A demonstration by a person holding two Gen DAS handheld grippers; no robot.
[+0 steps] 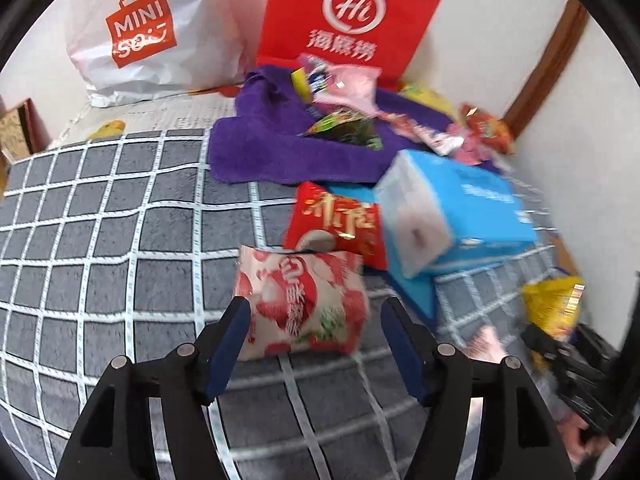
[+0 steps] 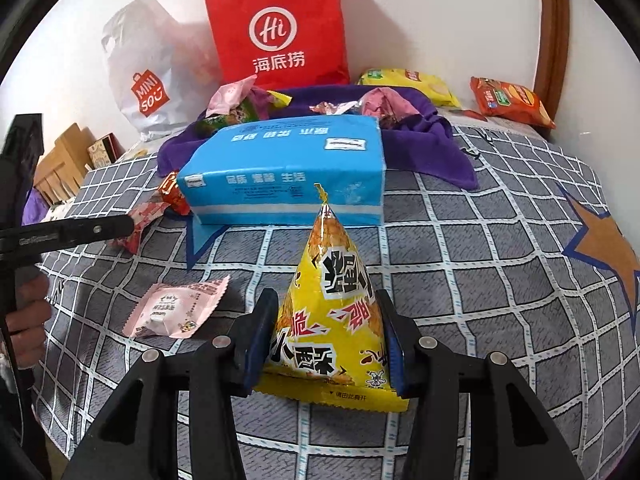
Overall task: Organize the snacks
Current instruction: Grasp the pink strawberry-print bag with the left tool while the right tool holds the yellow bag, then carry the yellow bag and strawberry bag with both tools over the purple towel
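My left gripper [image 1: 314, 320] stands open around a white-and-red snack bag [image 1: 304, 304] lying on the grey checked cloth [image 1: 120, 240]; only the left pad is near it. A red snack bag [image 1: 336, 226] lies just beyond it. My right gripper [image 2: 326, 328] is shut on a yellow pyramid-shaped snack bag [image 2: 332, 320], both pads pressed on its sides. A small pink packet [image 2: 176, 312] lies to its left. The left gripper also shows in the right wrist view [image 2: 124, 224] at the left edge. More snacks sit on a purple towel [image 1: 280, 148].
A blue tissue pack [image 2: 288, 172] lies mid-table. A red paper bag [image 2: 276, 28] and a white Miniso bag [image 2: 144, 68] stand against the wall. Yellow [image 2: 412, 82] and orange [image 2: 510, 100] chip bags lie at the back right. Wooden boxes [image 2: 64, 164] sit left.
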